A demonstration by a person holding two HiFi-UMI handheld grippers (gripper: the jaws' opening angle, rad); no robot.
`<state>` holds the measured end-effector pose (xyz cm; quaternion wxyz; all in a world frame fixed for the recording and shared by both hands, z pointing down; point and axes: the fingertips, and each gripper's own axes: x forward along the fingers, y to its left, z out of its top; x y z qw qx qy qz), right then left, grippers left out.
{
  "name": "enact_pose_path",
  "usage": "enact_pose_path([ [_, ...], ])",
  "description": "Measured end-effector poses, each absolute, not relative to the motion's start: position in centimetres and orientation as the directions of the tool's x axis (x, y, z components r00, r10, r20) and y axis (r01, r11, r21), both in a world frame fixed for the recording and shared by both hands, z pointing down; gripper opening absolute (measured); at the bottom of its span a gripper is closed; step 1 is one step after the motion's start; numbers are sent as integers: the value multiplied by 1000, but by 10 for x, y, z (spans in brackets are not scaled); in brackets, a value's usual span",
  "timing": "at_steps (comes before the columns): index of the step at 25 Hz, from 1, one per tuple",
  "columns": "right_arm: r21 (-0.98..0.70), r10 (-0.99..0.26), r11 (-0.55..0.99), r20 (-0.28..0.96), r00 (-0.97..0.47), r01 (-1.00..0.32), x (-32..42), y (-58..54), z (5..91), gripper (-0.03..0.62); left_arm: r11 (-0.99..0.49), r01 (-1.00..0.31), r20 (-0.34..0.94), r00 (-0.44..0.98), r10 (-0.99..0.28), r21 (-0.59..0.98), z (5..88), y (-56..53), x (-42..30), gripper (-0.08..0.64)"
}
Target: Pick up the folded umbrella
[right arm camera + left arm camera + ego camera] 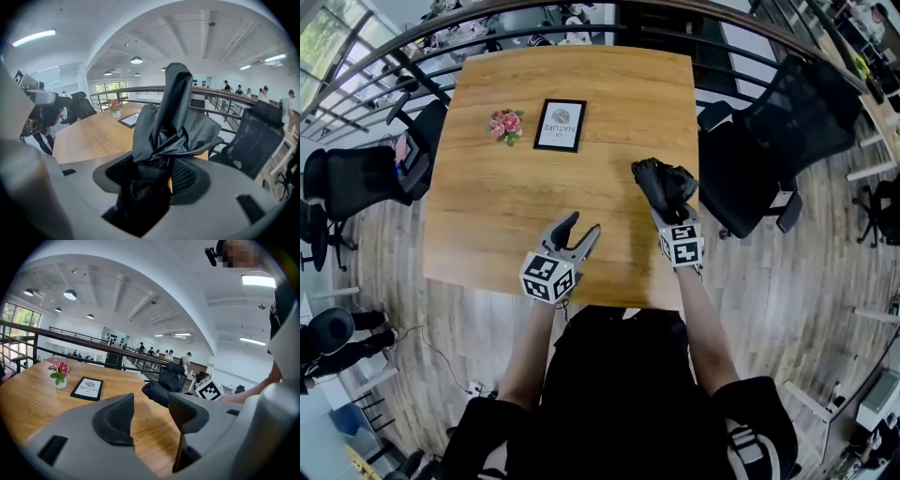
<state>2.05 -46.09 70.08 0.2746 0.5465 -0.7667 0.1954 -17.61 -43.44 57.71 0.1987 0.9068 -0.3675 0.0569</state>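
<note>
The folded black umbrella (664, 184) hangs above the right part of the wooden table (506, 197), clamped in my right gripper (667, 208). In the right gripper view the umbrella (168, 126) fills the space between the two jaws and sticks up past them, its loose fabric bunched. My left gripper (579, 231) hovers over the table's near edge, jaws apart with nothing between them. From the left gripper view the umbrella (161, 391) shows ahead to the right, beyond the left gripper (151, 414).
A framed card (561, 124) and a small pot of pink flowers (505, 125) sit at the table's far side. Black office chairs stand to the right (769, 150) and left (366, 178). A metal railing (394, 56) curves behind the table.
</note>
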Motion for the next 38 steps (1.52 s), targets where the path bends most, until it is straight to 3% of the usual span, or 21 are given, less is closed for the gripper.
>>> enact_pose_path([
  [22, 34, -806, 414, 478, -349, -910, 0, -476, 588, 252, -636, -721, 163, 687, -708, 275, 533, -458, -186, 249],
  [38, 76, -834, 435, 409, -370, -897, -1, -463, 561, 255, -659, -711, 174, 701, -692, 245, 529, -445, -176, 249],
])
